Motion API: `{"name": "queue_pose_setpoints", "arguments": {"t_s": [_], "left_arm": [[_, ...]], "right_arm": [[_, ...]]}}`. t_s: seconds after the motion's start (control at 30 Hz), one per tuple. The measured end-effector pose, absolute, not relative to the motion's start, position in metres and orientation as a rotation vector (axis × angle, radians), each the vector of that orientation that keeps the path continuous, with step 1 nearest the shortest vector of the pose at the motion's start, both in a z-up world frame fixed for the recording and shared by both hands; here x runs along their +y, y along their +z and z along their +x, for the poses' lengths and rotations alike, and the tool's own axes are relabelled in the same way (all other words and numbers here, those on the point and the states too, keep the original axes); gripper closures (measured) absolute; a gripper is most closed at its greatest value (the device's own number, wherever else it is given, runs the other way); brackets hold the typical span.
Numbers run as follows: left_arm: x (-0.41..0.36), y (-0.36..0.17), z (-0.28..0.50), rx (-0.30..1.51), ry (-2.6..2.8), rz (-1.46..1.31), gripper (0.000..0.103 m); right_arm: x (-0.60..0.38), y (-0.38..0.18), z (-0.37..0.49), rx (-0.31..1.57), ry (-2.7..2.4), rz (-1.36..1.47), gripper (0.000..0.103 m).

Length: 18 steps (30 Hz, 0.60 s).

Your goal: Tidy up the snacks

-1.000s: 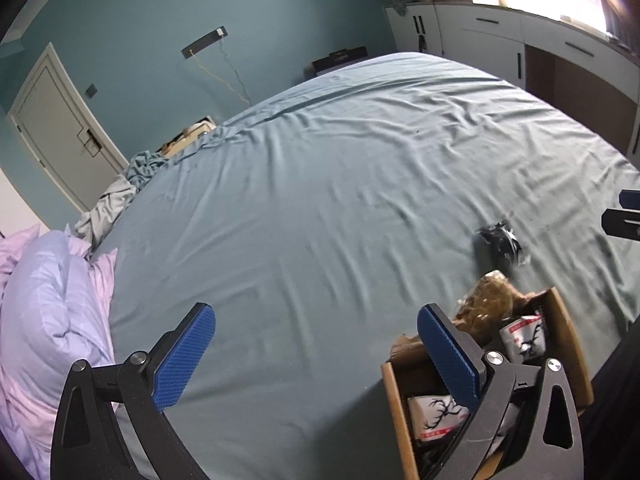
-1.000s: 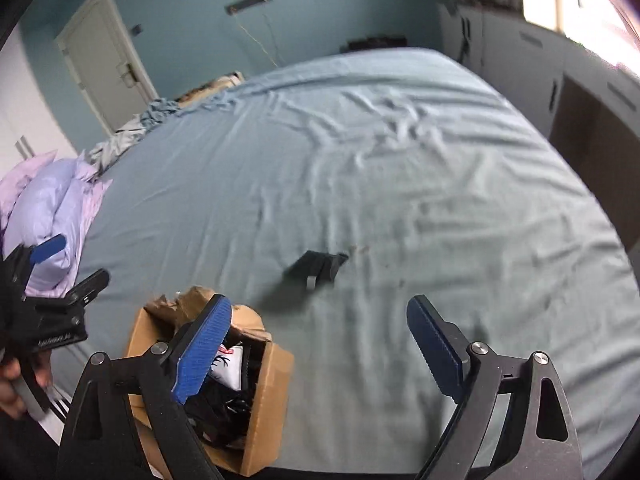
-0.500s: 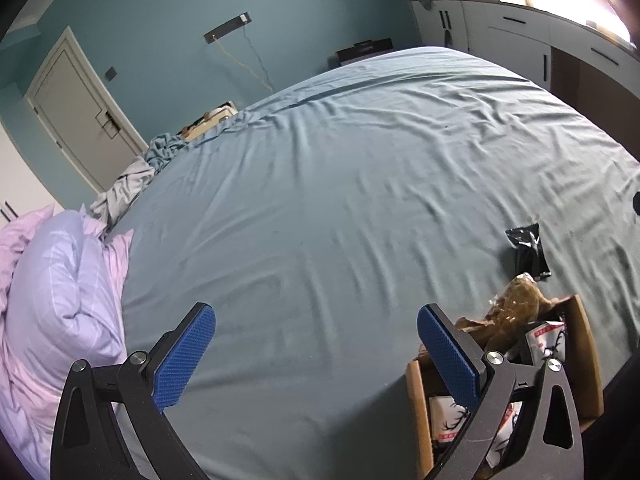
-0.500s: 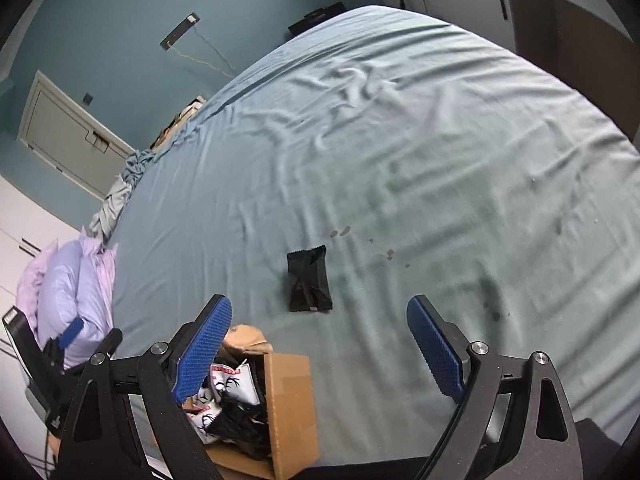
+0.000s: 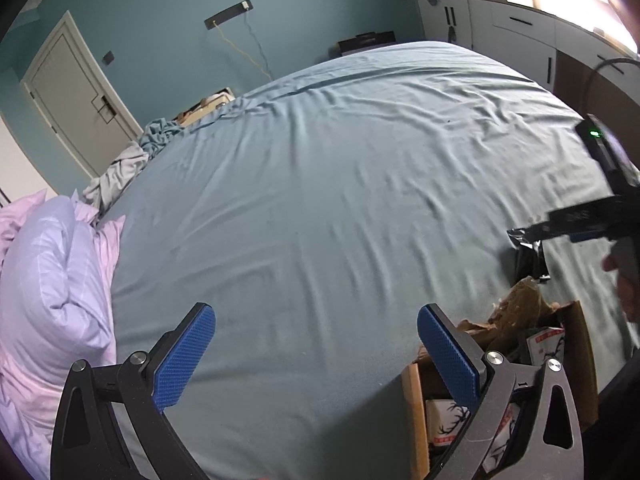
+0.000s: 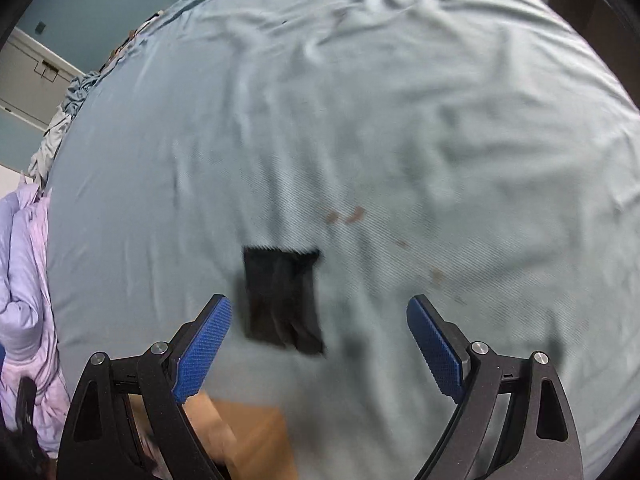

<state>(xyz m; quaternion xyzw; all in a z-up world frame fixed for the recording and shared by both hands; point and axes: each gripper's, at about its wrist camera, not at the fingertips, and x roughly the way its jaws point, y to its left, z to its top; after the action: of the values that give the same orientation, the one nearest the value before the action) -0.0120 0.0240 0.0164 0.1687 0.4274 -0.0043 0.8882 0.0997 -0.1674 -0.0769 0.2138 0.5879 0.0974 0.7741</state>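
A small black foil snack packet [image 6: 282,300] lies flat on the grey-blue bed sheet [image 6: 400,120], just beyond the brown cardboard box [image 5: 576,344]. The right gripper [image 6: 320,344] hovers above it, fingers apart and empty; the left gripper [image 5: 316,352] is likewise spread. Light, crinkly and slippery, the packet looks best pinched across its narrow width.

Your left gripper [image 5: 316,350] points down at a slant, jaws spread wide, nothing between the blue pads [image 5: 182,360]. Black finger arms frame the bottom of its own view, both pads clear of any surface.

Your right gripper [image 6: 320,350] tips down more steeply, jaws also wide apart, pads [image 6: 202,354] touching nothing; its view is motion-blurred.

From the left wrist view, your right gripper [image 5: 568,220] shows at the right edge as a black body with a green light lit, one dark finger reaching left. Your right hand [image 5: 626,276] wraps its handle just below, only partly in view at the edge.
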Motion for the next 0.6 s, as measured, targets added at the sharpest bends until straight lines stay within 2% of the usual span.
{"name": "queue_pose_setpoints", "arguments": {"t_s": [0.13, 0.2, 0.27, 0.4, 0.53, 0.6], "left_arm": [[0.025, 0.013, -0.008, 0.906, 0.003, 0.348, 0.0], [0.024, 0.012, -0.006, 0.911, 0.003, 0.339, 0.0], [0.023, 0.012, -0.003, 0.916, -0.001, 0.334, 0.0], [0.019, 0.009, 0.001, 0.917, -0.001, 0.349, 0.0], [0.019, 0.008, 0.001, 0.917, 0.009, 0.36, 0.0], [0.021, 0.01, 0.0, 0.916, 0.007, 0.346, 0.0]], "right_arm": [[-0.144, -0.094, 0.123, 1.324, 0.259, 0.407, 0.016], [-0.14, -0.1, 0.128, 1.331, 0.227, 0.35, 0.03], [-0.137, -0.098, 0.129, 1.31, 0.204, 0.285, 0.052], [-0.132, -0.095, 0.127, 1.272, 0.217, 0.219, 0.055], [-0.142, -0.072, 0.112, 1.191, 0.222, 0.241, 0.069], [-0.152, -0.048, 0.097, 1.106, 0.252, 0.269, 0.069]]}}
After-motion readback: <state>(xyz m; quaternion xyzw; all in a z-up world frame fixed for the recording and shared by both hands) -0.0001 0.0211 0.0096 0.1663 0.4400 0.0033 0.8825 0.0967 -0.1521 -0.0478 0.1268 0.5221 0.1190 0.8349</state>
